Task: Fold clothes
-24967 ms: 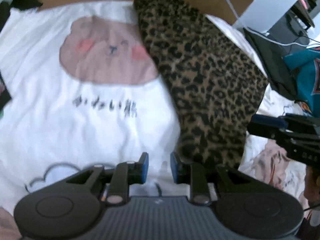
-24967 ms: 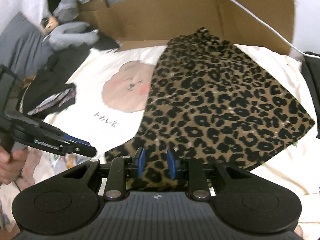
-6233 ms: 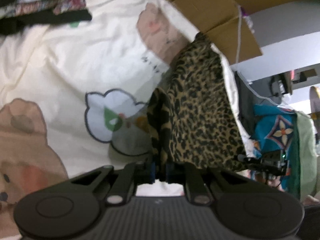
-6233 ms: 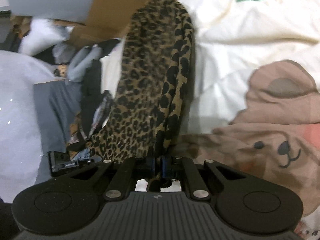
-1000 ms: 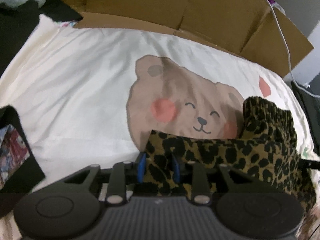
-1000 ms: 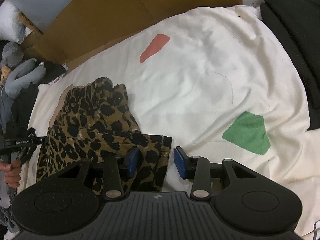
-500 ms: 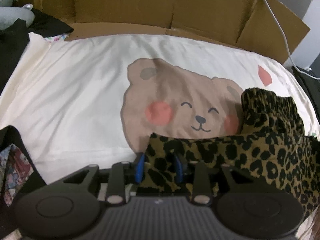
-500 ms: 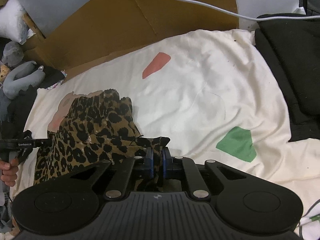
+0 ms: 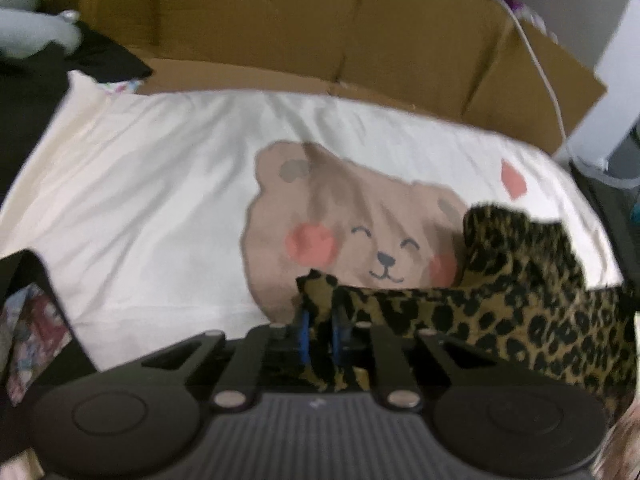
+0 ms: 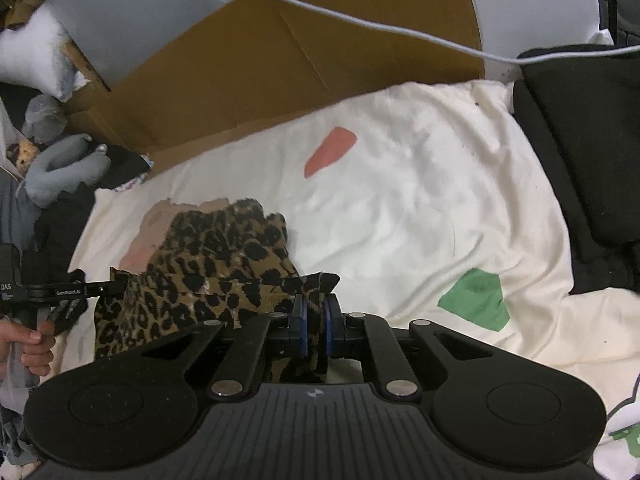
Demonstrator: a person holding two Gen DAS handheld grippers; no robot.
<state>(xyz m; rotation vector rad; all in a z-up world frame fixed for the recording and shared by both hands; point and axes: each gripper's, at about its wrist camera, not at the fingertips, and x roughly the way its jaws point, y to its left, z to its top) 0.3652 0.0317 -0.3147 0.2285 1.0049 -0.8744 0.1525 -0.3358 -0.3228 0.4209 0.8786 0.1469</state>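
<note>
A: Where's the skirt (image 9: pixel 520 312) sitting?

B: On the sheet (image 9: pixel 160 200), over the right cheek of the printed bear (image 9: pixel 360 232). Its near hem is strung between the two grippers; the rest bunches up beyond that edge, toward the cardboard (image 9: pixel 280 32).

A: And the grippers?

B: The left gripper (image 9: pixel 319 334) has just been closing, and its jaws now pinch the left corner of the hem. The right gripper (image 10: pixel 315 328) is clamped on the right corner, with cloth squeezed between the blue pads (image 10: pixel 300 330).

A: So which way does the cloth run from each hand?

B: From the left gripper it runs off to the right and a bit away. From the right gripper it runs left, toward the person's hand (image 10: pixel 34 344) holding the other tool. The long axis is that held hem, roughly side to side, parallel to the cardboard. Neither hand is nearer; each owns one end.

A: Next move?

B: My guess is the hem gets carried forward over the bunched part. Both ends would need to travel together, or the edge will skew.

A: Room for it?

B: Soft, wrinkled sheet, open to the right of the bear. Dark clothes (image 10: pixel 580 140) lie along that far edge, a grey plush (image 10: pixel 60 164) sits left of the bear, and a cable (image 10: pixel 380 28) hangs across the cardboard.
</note>
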